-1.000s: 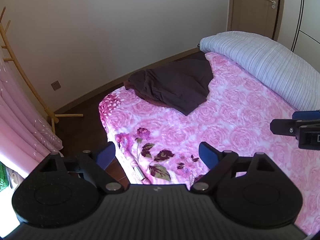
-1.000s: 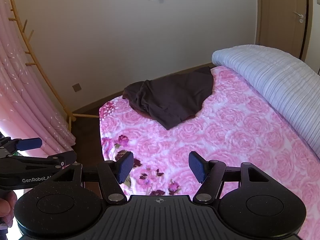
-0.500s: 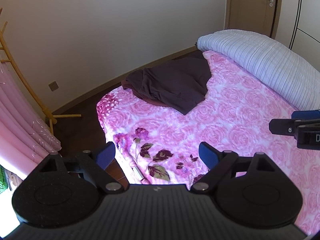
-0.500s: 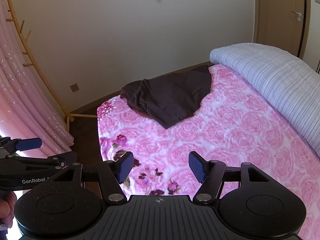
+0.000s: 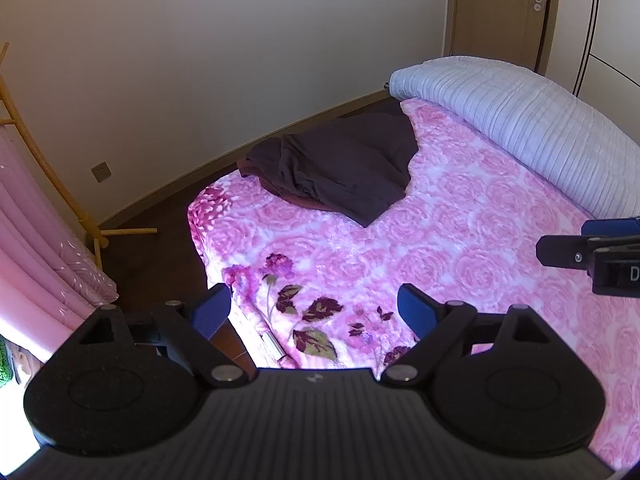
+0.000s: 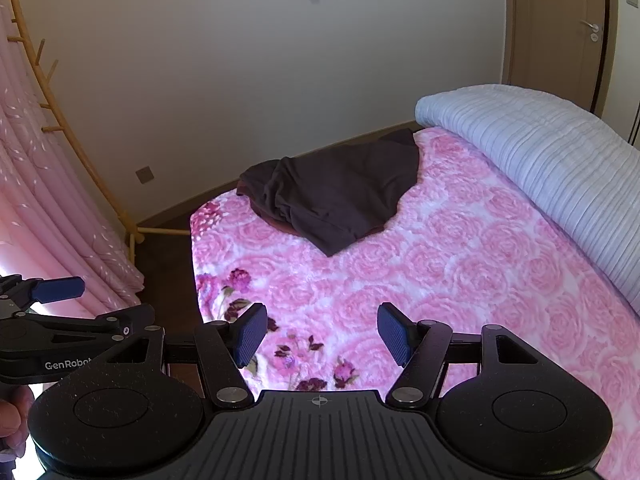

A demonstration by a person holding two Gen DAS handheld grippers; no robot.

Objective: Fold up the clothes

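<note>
A dark brown garment lies crumpled at the far left edge of the bed, on a pink rose-patterned blanket; it also shows in the right wrist view. My left gripper is open and empty, held above the near corner of the bed, well short of the garment. My right gripper is open and empty, also above the near part of the blanket. The right gripper shows at the right edge of the left wrist view, and the left one at the left edge of the right wrist view.
A rolled pale striped quilt lies along the far right of the bed. Dark floor runs between bed and wall. A wooden rack and pink curtains stand at the left. A door is at the back right.
Both grippers have drifted slightly; the view shifts a little so the garment sits a bit lower and nearer. Both stay open and empty.
</note>
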